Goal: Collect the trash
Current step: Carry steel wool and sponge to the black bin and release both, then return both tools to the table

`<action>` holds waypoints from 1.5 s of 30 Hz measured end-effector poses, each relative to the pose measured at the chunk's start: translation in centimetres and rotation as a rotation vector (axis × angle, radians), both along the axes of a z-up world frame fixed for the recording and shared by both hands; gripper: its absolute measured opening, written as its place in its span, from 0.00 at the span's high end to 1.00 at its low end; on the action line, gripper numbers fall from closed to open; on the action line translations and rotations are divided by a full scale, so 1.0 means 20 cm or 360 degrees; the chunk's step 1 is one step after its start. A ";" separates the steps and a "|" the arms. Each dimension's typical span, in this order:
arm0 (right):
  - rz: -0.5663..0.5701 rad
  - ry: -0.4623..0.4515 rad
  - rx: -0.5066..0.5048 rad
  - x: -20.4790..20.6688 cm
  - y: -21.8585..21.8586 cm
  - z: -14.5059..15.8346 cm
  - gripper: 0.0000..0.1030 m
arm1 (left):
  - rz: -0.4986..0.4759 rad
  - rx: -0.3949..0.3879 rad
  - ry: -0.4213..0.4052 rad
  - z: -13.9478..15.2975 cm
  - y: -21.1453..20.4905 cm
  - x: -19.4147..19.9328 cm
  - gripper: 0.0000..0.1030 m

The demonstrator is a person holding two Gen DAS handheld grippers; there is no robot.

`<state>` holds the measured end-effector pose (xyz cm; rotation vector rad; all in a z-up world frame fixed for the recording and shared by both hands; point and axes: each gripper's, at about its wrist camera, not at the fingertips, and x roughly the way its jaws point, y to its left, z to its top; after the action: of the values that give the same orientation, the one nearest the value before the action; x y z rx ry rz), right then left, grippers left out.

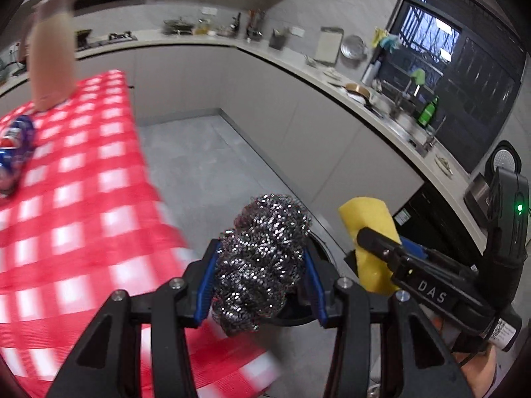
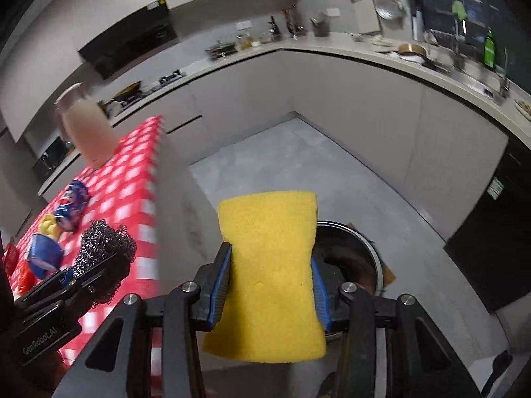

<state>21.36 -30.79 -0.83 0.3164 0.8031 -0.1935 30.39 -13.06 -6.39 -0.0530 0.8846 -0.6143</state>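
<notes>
On the far left the desk, under its red checked cloth, carries more candidates for collecting: a crushed blue can, a small blue carton, something yellow between them, and a tall beige jug that is probably no trash at all.

Just right of the desk edge, the left hand-held gripper is clamped on a steel wool scourer, its blue pads pressing into both flanks.

Further right, the right hand-held gripper is clamped on a yellow sponge, held by its pinched waist with most of it standing above the jaws.

Beyond and below both loads sits a round metal-rimmed bin on the grey floor, partly hidden behind the sponge.

The step in hand looks like carrying both pieces to that bin. To do it well, bring each load squarely above the dark opening before letting go, since neither appears centred over it yet. The scourer may snag on the ribbed pads, so part those jaws fully. The sponge is light and may bounce off the rim, so release it low and near the middle.
</notes>
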 end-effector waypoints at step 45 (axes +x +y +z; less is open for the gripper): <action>0.0034 0.0054 -0.0052 -0.03 -0.21 0.04 0.38 | 0.0030 0.0023 0.0143 0.21 -0.14 -0.14 0.33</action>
<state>20.80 -34.95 0.03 0.2741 0.8355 -0.1919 27.66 -15.85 -2.12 -0.0766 0.9741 -0.5913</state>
